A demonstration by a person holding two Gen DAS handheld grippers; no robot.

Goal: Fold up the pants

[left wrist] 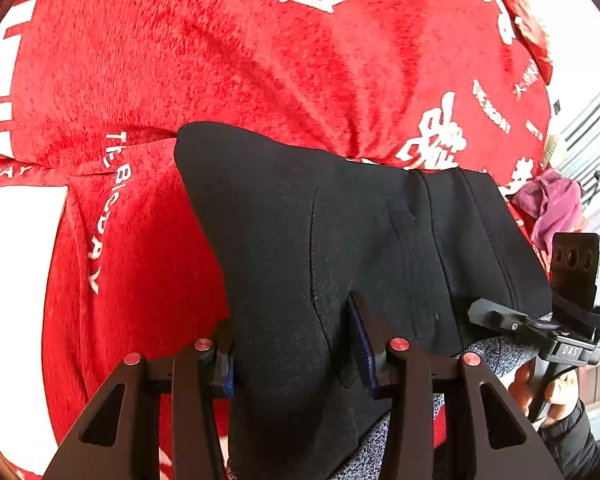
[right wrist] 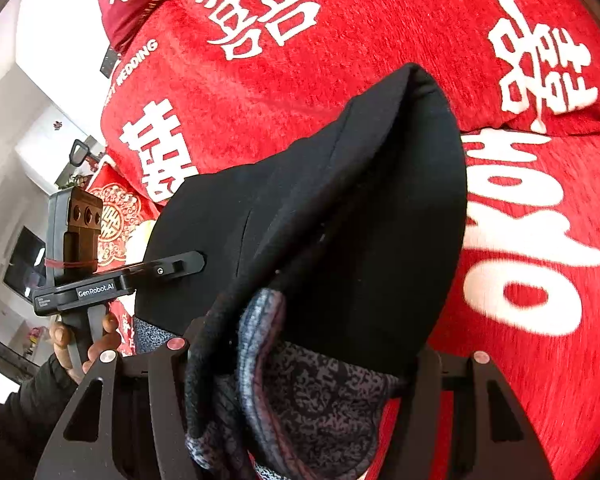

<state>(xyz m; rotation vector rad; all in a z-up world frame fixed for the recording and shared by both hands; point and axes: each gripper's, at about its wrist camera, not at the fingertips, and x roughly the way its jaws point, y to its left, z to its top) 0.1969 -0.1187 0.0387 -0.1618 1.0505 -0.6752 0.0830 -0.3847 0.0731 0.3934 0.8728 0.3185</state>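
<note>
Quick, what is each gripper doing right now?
Left gripper: closed on the black fleece-lined pants.
Right gripper: closed on the same pants.

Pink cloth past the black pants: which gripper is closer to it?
Right. The right gripper is close beside the pink cloth; the left gripper holds the black pants farther to the left.

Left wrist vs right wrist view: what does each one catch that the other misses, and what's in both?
Only the left wrist view shows a crumpled pink cloth at the bed's far edge, a pocket seam on the black pants, and the right tool from outside.

Only the right wrist view shows the pants' speckled grey lining, the left tool from outside, and a patterned red cushion.

Both show the pants held over the red bedspread with white characters.
</note>
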